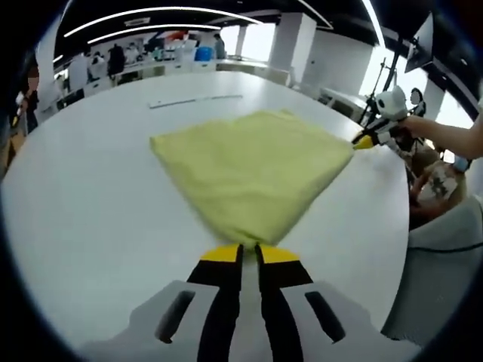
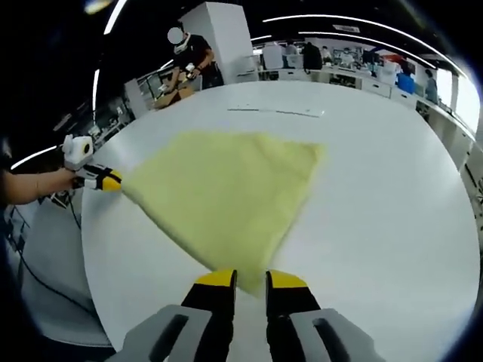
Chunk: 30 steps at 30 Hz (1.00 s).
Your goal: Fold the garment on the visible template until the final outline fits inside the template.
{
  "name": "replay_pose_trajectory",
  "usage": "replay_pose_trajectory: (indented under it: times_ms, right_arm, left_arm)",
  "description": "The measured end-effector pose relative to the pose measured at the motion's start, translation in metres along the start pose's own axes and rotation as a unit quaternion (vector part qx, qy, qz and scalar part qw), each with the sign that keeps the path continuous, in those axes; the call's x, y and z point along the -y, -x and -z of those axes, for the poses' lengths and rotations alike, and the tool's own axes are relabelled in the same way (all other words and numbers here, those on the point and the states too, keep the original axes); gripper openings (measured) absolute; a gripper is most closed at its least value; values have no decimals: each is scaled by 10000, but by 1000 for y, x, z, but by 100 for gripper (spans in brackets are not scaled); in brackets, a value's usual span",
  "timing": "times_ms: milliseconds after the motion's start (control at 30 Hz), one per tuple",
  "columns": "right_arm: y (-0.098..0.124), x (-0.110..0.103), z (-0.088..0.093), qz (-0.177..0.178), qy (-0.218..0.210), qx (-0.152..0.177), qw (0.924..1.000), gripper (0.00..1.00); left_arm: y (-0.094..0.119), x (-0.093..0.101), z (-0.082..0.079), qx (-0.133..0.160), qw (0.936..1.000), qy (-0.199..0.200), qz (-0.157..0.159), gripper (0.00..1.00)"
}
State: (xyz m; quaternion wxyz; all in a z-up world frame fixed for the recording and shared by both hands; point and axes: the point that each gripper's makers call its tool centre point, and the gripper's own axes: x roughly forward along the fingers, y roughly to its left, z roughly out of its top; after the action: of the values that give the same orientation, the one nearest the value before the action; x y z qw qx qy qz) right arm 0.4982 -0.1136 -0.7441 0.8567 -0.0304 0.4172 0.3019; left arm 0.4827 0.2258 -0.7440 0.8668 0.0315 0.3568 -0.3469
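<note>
A pale yellow garment [image 1: 253, 170] lies spread on the white table [image 1: 90, 204], drawn into a rough triangle. My left gripper [image 1: 250, 253] is shut on its near corner, with the cloth pinched between the yellow tips. The right gripper [image 1: 365, 141] holds the corner at the table's right side. In the right gripper view the same garment [image 2: 226, 188] narrows toward my right gripper [image 2: 250, 280], whose jaws grip its point. The left gripper [image 2: 106, 181] is held by a hand at the cloth's left corner. A thin dark line [image 1: 196, 100] is marked on the table beyond the garment.
The round table's edge [image 2: 98, 249] runs close to both grippers. A person [image 1: 438, 181] sits off the right edge beside a grey seat [image 1: 445, 256]. Desks and people [image 2: 189, 56] fill the background. Bare tabletop [image 2: 377, 204] surrounds the cloth.
</note>
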Motion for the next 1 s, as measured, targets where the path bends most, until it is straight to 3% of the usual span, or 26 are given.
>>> replay_pose_trajectory:
  times_ms: [133,367,467,567,1000]
  right_arm:
    - [1,0,3,-27,-84,-16,10000,0]
    - [1,0,5,-35,74,-47,10000,0]
    - [2,0,5,-32,126,-49,9999,0]
    - [3,0,6,-32,204,-75,9998,0]
    - [14,0,22,-54,269,-285,9992,0]
  left_arm:
    - [-1,2,1,-18,9999,126,87,0]
    - [-1,1,4,-140,9999,2,46,0]
    - [1,-3,4,-100,9997,208,70,0]
    - [4,-9,8,-192,9998,47,-39,0]
    - [4,2,9,-239,9997,-65,74,0]
